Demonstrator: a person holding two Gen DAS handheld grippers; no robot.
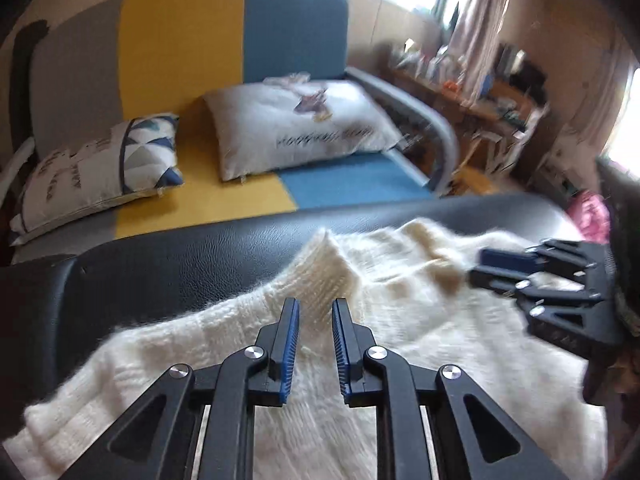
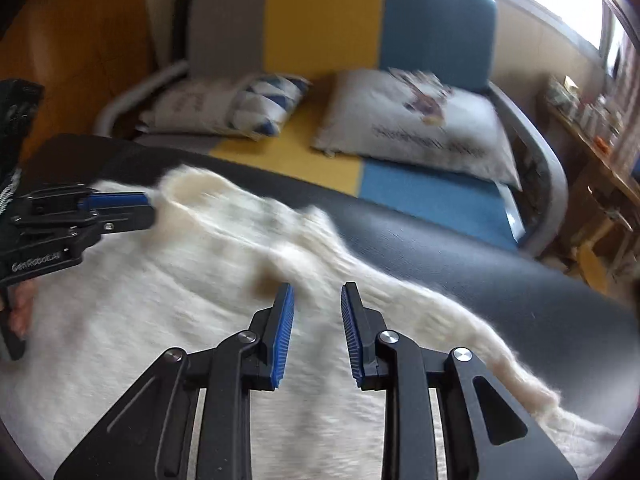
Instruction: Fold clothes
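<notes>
1. Sweater [image 1: 400,320], cream, fuzzy knit: lying spread over a black leather surface [image 1: 200,252], directly beneath and ahead of both hand-held grippers. A ribbed fold is peaking just beyond the left tips; one sleeve is trailing off to the right of the right hand-held gripper.

2. Left hand-held gripper [image 1: 316,312]: pointing steeply down over the sweater, jaws standing slightly apart, blue pads [image 1: 291,336] facing each other across a narrow gap. Knit is showing through the gap; no cloth is visibly pinched, so it is reading as released.

3. Right hand-held gripper [image 2: 317,300]: likewise angling down over the sweater, jaws slightly apart, nothing clamped between the pads; released. In the left wrist view it is appearing at the right, tips near the collar area.

4. Sofa [image 1: 280,32], grey, yellow and blue panels: standing beyond the black surface, ahead of both hand-held grippers.

5. Two cushions [image 1: 296,124]: resting on the sofa seat, side by side.

6. Fingers [image 2: 22,312] of a person: showing under the left hand-held gripper's body.
</notes>
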